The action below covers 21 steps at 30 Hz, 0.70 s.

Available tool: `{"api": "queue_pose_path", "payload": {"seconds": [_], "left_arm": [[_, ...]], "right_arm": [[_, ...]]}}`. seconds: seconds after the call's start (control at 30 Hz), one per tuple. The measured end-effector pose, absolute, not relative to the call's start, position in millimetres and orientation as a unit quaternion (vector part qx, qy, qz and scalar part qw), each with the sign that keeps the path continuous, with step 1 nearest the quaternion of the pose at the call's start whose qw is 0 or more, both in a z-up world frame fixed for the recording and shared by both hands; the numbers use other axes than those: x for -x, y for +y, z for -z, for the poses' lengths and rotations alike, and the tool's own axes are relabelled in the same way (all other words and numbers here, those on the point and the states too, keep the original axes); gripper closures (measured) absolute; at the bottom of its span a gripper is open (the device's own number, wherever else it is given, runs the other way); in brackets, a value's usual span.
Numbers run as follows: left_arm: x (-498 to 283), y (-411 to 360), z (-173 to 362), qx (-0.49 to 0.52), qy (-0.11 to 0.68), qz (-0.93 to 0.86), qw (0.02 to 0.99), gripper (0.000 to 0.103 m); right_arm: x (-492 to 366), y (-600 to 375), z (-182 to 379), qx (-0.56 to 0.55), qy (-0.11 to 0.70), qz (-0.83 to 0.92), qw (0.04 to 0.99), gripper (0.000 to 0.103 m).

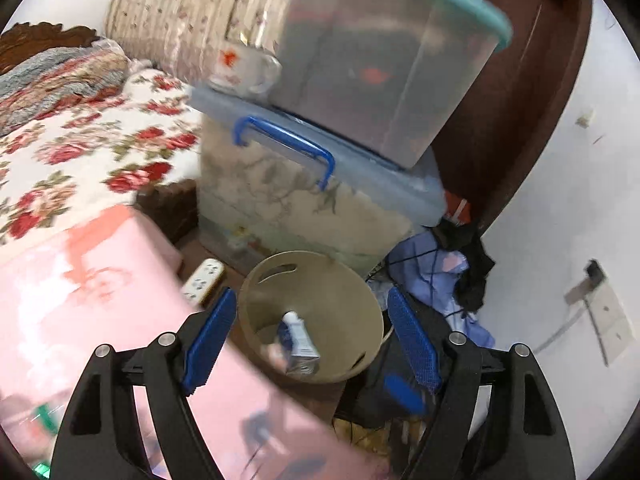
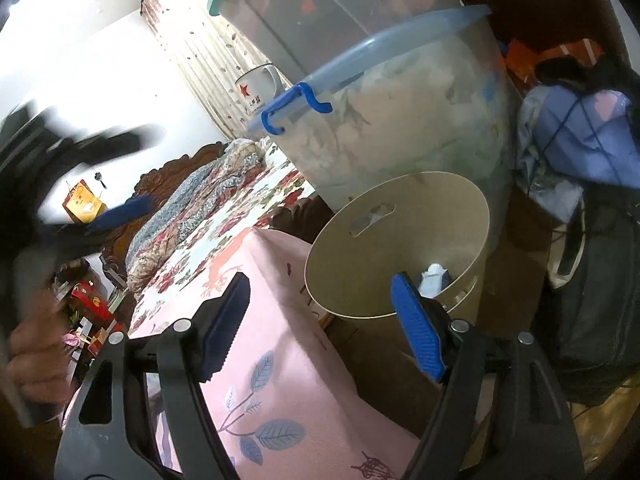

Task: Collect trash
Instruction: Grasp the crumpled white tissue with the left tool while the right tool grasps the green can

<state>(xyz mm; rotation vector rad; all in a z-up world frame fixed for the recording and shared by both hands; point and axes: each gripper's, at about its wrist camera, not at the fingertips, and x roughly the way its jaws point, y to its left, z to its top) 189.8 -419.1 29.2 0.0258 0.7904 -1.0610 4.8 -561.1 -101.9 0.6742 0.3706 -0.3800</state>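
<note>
Two grippers stood with their jaws spread wide and nothing between the pads. Your left gripper (image 1: 310, 338) hovered above the tan wastebasket (image 1: 352, 292), where a small white-and-blue tube (image 1: 298, 338) lay at the bottom. Your right gripper (image 2: 320, 328) pointed at the same wastebasket (image 2: 420, 208) from beside the pink cloth-covered box (image 2: 280, 352). Behind the basket stood a clear storage bin with a blue handle (image 1: 288, 148), a white mug (image 1: 248, 70) on its lid.
</note>
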Motion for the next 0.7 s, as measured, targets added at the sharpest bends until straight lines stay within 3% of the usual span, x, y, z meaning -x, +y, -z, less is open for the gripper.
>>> {"api": "queue_pose_path", "payload": {"seconds": [0.1, 0.23, 0.3, 0.7], "left_arm": [[-184, -333, -42, 0.003, 0.34, 0.469, 0.815, 0.029], [-174, -228, -37, 0.006, 0.334, 0.407, 0.85, 0.031], [-168, -192, -26, 0.008, 0.345, 0.385, 0.856, 0.032], [-160, -52, 42, 0.084, 0.428, 0.311, 0.844, 0.046]], "right_arm": [[-9, -559, 102, -0.325, 0.189, 0.176, 0.91, 0.037], [-22, -556, 104, -0.32, 0.226, 0.161, 0.906, 0.054], [-31, -546, 106, -0.323, 0.249, 0.143, 0.902, 0.057], [-111, -400, 125, -0.38, 0.346, -0.095, 0.853, 0.057]]}}
